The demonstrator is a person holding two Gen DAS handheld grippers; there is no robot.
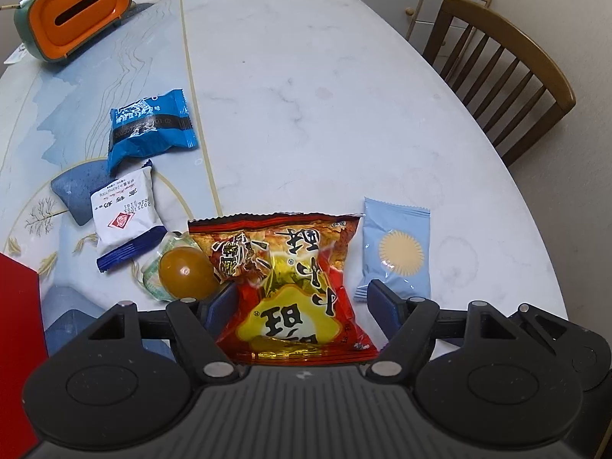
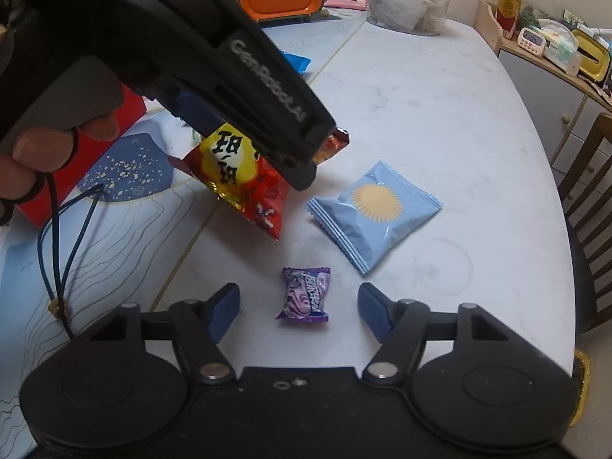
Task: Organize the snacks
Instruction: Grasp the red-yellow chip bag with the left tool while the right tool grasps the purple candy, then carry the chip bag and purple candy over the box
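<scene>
The left gripper [image 1: 302,290] points steeply down at a marble-patterned table [image 1: 306,76] with its jaws spread on either side of a red and yellow snack bag [image 1: 294,287], which lies at the near edge of that view. The right-hand pad stands clear of the bag with a strip of table showing between them; the left-hand pad sits at the bag's edge, and I cannot tell whether it touches. Just at the bag's 3 o'clock lies a pale blue packet [image 1: 397,252] printed with a sun. At its 9 o'clock an amber, egg-shaped sweet in a clear wrapper [image 1: 183,273] touches it. At 10 o'clock lies a white packet with dark blue ends [image 1: 122,210], and beyond that, at 11 o'clock, a bright blue packet [image 1: 149,126]. An orange and green box with a slot [image 1: 76,11] stands far off at 11 o'clock, and a wooden chair [image 1: 505,76] is at 2 o'clock past the table edge. The right gripper [image 2: 298,290] also has its jaws apart, with a small purple candy [image 2: 306,294] lying on the table between them, touched by neither pad. From that candy the pale blue packet is at 1 o'clock and the red bag at 11 o'clock, under the left tool, whose handle a hand [image 2: 38,153] grips.
</scene>
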